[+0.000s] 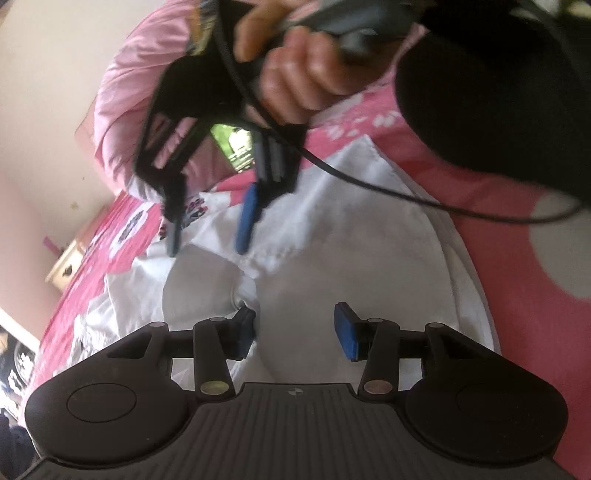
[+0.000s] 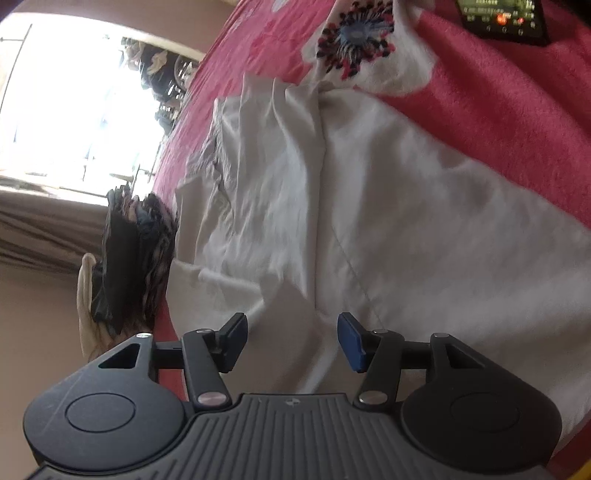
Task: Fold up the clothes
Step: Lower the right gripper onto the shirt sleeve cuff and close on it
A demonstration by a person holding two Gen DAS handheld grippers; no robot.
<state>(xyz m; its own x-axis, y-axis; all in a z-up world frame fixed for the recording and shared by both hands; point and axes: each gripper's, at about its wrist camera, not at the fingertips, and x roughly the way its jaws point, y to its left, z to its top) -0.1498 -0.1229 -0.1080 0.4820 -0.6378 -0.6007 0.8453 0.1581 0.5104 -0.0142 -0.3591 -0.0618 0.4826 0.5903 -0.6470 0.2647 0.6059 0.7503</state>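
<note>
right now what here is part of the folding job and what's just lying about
Part of the job:
- white garment spread on the bed
- left gripper, open over the garment
- right gripper, open over the garment

Just lying about:
- pink flowered bedspread
- pink pillow
- dark heap of clothes beside the bed
- black device with lit display

Daylight from an overexposed window [image 2: 74,110]; soft motion blur, fisheye-bent edges
</note>
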